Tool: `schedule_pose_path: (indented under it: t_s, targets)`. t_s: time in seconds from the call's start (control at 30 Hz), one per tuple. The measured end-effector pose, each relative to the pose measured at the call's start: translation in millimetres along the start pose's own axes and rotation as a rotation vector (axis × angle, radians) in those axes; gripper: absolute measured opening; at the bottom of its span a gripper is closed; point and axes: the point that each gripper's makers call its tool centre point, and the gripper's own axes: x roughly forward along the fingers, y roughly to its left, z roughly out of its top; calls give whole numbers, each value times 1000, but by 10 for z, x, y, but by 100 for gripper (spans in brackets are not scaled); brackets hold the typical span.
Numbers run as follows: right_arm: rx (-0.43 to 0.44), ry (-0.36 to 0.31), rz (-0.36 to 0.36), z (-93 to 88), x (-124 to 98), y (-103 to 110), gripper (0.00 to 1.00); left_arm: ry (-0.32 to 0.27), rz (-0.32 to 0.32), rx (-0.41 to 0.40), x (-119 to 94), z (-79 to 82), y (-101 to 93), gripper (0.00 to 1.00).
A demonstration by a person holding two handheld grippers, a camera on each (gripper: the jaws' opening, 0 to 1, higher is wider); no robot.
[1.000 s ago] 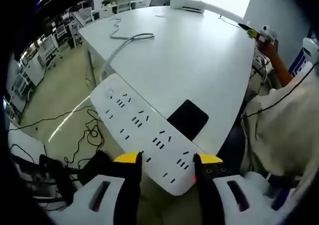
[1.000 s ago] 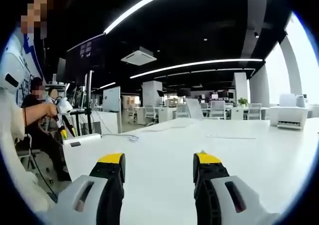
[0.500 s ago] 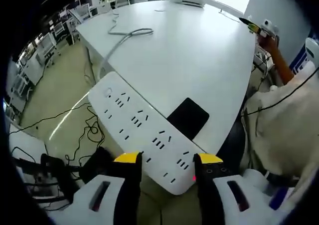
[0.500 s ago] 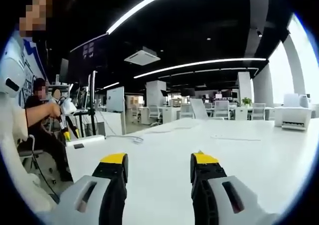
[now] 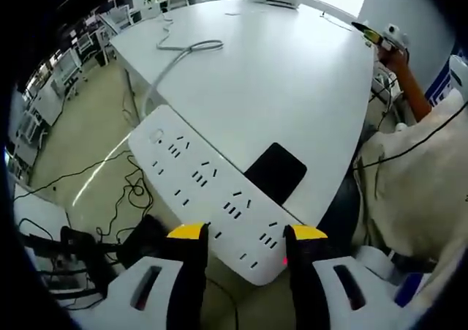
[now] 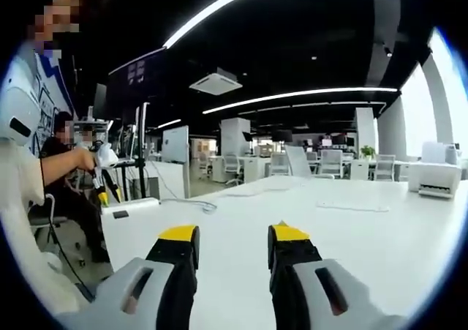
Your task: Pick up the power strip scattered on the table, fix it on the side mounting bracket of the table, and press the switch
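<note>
Here, in the left gripper view, one white power strip (image 5: pixel 207 192) is seen lying along the near edge of the white table (image 5: pixel 292 81), its far end pointing up and left and its near end held between the jaws of the left gripper (image 5: pixel 246 233). The yellow-tipped jaws are closed against the strip's two long sides, so the strip is clamped at that end. Several groups of socket slots are counted along its face, and a round mark is seen near the far end. A white cord (image 5: pixel 175 55) is run from the strip's far end across the table, looped once near the far side. One black flat pad (image 5: pixel 275 173) is seen on the table, just beside the strip. Dark cables (image 5: pixel 124 191) are spread on the floor below the edge. In the right gripper view, the right gripper (image 6: pixel 225 233) is held above the table (image 6: pixel 351 235) with its jaws set a little apart and nothing between them. A seated person (image 6: pixel 62 169) is seen at the left, holding another gripper. No containers are shown.
</note>
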Motion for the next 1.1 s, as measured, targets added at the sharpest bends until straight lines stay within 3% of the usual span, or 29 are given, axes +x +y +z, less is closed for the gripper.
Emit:
schedule_pose_path:
  t_s: [0.3, 0.8, 1.1]
  targets:
    - [7, 2, 4, 7, -4, 25, 18, 18, 0, 1, 1, -3, 8, 47]
    - [-7, -1, 29, 54, 41, 101, 10, 2, 0, 0, 1, -1, 10, 47]
    - [-10, -17, 31, 106, 52, 102, 6, 29, 3, 0, 4, 1, 9, 47]
